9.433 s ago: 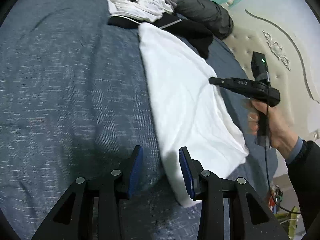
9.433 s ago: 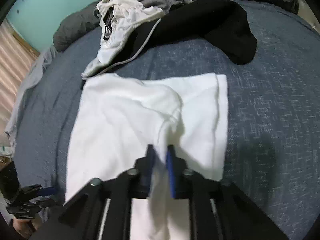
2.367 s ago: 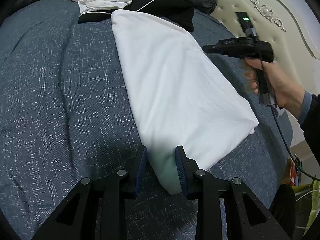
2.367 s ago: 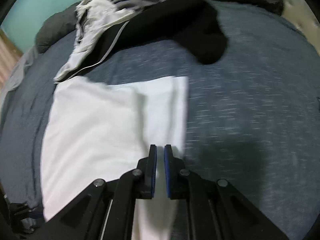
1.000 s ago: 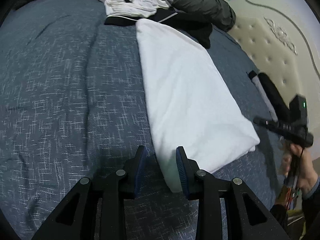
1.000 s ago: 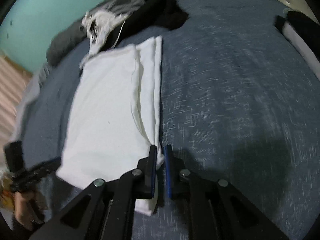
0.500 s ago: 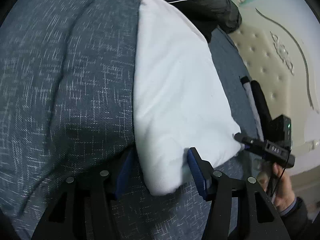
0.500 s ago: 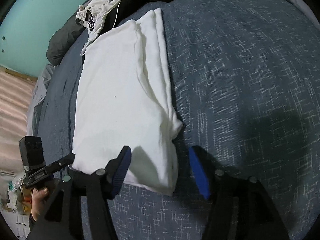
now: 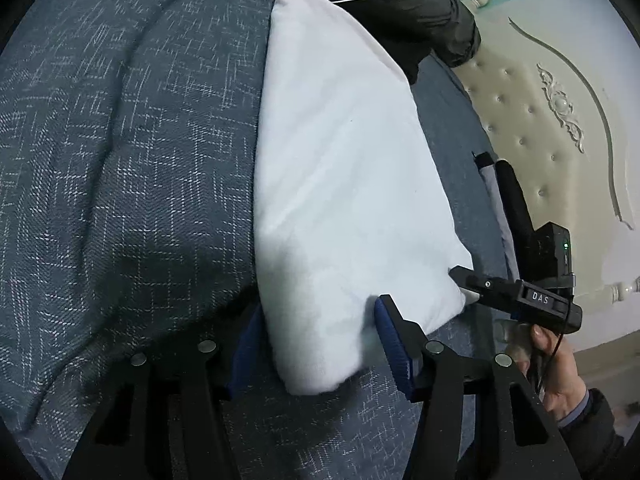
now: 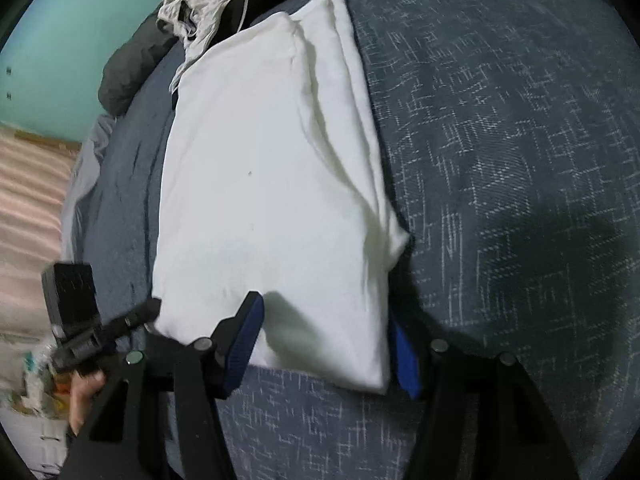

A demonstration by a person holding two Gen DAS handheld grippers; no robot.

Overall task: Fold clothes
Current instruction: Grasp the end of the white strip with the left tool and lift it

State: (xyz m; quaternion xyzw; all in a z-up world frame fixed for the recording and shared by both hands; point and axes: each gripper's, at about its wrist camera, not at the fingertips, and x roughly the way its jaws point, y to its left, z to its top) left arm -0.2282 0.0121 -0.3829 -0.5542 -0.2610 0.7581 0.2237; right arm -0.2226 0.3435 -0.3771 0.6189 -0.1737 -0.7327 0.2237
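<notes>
A white garment (image 9: pixel 340 160), folded into a long rectangle, lies on the dark blue bedspread (image 9: pixel 120 160). My left gripper (image 9: pixel 320 344) is open, its blue pads standing either side of the garment's near left corner without squeezing it. In the right wrist view the same garment (image 10: pixel 260 180) shows doubled layers along its right edge. My right gripper (image 10: pixel 324 348) is open too, astride the near right corner. Each gripper shows in the other's view: the right gripper (image 9: pixel 464 282) tip at the garment's corner, the left gripper (image 10: pixel 144 312) at the opposite corner.
A heap of unfolded clothes, white and black (image 9: pixel 400 8), lies at the garment's far end (image 10: pixel 200 12). A cream tufted headboard (image 9: pixel 560 120) borders the bed on the right. A black and grey item (image 9: pixel 508 200) lies by it. Teal wall (image 10: pixel 60 40) behind.
The right gripper, shut on the garment's edge a second ago, has let go and spread wide. The left jaws have widened too. Both have sunk to the garment's near end.
</notes>
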